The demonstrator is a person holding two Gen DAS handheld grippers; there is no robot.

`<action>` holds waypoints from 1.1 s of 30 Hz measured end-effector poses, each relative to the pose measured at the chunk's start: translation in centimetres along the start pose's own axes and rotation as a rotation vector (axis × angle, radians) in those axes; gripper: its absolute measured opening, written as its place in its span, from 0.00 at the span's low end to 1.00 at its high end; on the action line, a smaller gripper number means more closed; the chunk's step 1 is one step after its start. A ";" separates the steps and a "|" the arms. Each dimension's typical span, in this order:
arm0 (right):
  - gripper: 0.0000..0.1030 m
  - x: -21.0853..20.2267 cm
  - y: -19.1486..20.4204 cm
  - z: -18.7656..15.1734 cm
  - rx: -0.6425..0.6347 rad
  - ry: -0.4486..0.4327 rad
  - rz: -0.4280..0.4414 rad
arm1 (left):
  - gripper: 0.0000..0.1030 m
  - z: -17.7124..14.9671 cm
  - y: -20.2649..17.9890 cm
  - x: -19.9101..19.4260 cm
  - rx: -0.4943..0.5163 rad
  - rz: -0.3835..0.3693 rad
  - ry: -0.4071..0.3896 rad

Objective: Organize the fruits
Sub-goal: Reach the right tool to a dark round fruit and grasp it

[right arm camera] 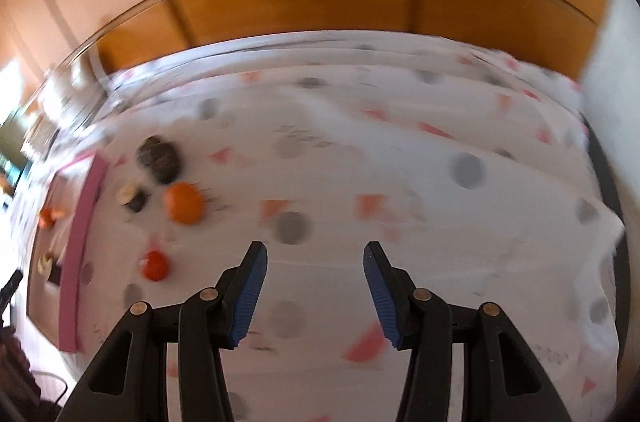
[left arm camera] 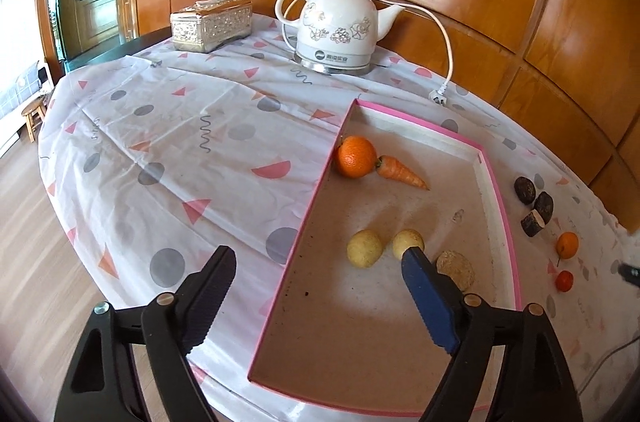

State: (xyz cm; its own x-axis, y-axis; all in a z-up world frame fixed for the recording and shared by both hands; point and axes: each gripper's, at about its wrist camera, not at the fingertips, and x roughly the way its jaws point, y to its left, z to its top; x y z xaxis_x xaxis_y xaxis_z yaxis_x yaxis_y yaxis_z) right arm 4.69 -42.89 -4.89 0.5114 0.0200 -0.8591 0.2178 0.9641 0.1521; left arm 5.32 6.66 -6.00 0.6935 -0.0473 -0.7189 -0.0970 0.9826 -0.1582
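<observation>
The empty right gripper (right arm camera: 315,286), jaws partly apart, hangs over the tablecloth (right arm camera: 400,158); a small orange fruit (right arm camera: 184,203) lies far-left of it, beside the pink tray (right arm camera: 82,246). Round and blurred, it has no long axis. The left gripper (left arm camera: 320,298) gapes wide and empty above the tray.

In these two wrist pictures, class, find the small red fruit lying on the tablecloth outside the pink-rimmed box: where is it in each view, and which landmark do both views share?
Left wrist view: small red fruit at the far right edge, beyond the pink-rimmed box, just below a small orange fruit.
Right wrist view: small red fruit, blurred, lower left, just right of the box rim.
Shared landmark: the pink-rimmed box.
</observation>
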 end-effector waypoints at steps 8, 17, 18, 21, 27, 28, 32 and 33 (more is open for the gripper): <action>0.49 2.6 9.2 2.4 -0.165 0.020 0.097 | 0.84 -0.3 0.2 0.2 -0.010 -0.019 0.015; 0.49 5.4 15.4 4.3 -0.271 0.031 0.098 | 0.87 -0.4 0.3 0.2 -0.021 -0.026 0.023; 0.49 5.8 15.8 4.6 -0.275 0.032 0.093 | 0.87 -0.4 0.3 0.2 -0.019 -0.025 0.023; 0.49 7.2 16.7 5.5 -0.281 0.037 0.070 | 0.87 -0.3 0.4 0.1 -0.024 -0.030 0.026; 0.49 10.2 17.3 7.5 -0.273 0.068 0.029 | 0.87 -0.3 0.7 0.2 -0.041 -0.031 0.039; 0.49 10.7 17.4 7.8 -0.274 0.074 0.026 | 0.87 -0.3 0.8 0.2 -0.044 -0.030 0.042; 0.52 12.5 17.7 8.4 -0.277 0.089 -0.017 | 0.87 -0.4 1.0 0.4 -0.050 -0.029 0.053; 0.44 12.7 17.7 8.4 -0.285 0.090 -0.034 | 0.87 -0.5 1.0 0.5 -0.052 -0.027 0.053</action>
State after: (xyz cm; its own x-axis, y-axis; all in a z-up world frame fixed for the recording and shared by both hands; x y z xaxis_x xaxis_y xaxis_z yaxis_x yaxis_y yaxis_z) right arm 22.06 -27.80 -9.03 0.4290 -0.0019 -0.9033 -0.0151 0.9998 -0.0093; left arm 5.21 7.53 -6.81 0.6574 -0.0850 -0.7487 -0.1162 0.9703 -0.2121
